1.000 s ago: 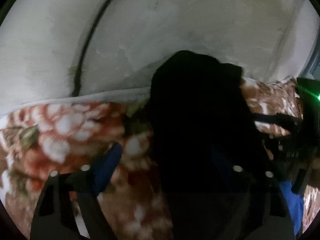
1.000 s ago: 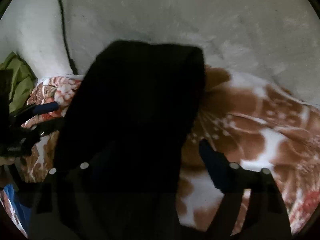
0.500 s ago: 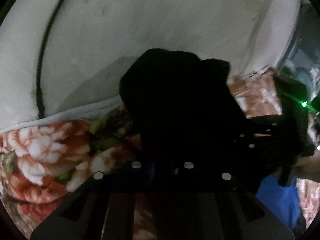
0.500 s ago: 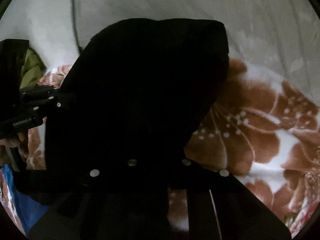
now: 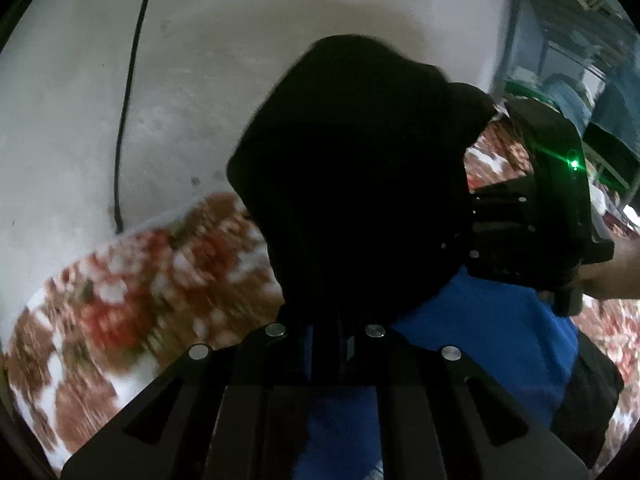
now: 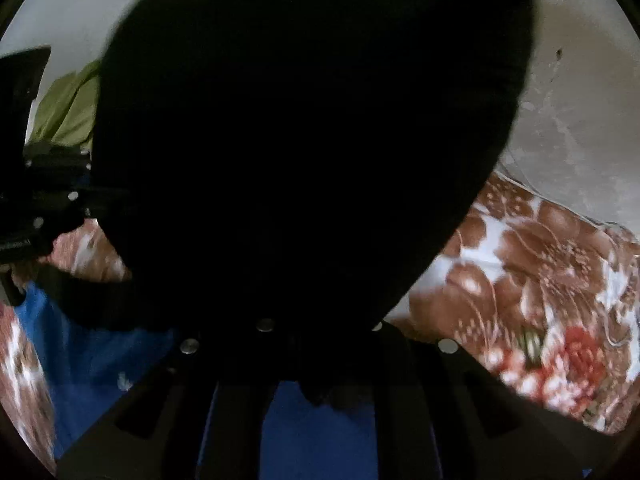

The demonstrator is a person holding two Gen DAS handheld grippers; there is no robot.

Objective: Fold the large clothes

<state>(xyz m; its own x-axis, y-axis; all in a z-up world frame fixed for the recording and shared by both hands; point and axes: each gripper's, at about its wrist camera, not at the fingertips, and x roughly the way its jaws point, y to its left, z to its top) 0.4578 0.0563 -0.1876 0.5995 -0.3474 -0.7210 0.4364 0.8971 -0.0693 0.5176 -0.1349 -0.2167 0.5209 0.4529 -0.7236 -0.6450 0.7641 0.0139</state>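
Above the floral blanket (image 5: 132, 300), both closed grippers pinch the black garment (image 5: 360, 168), its bunched fabric rising upward.

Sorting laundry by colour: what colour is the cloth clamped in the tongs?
Black, clearest in the right wrist view; blue fabric shows beneath it.

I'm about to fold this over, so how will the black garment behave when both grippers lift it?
Probably floppy: the black garment bunches and droops from the left gripper rather than holding a shape. It likely sags between the two grips, since the right gripper pinches a separate bunch. Pinched folds look thick, so slipping seems unlikely.
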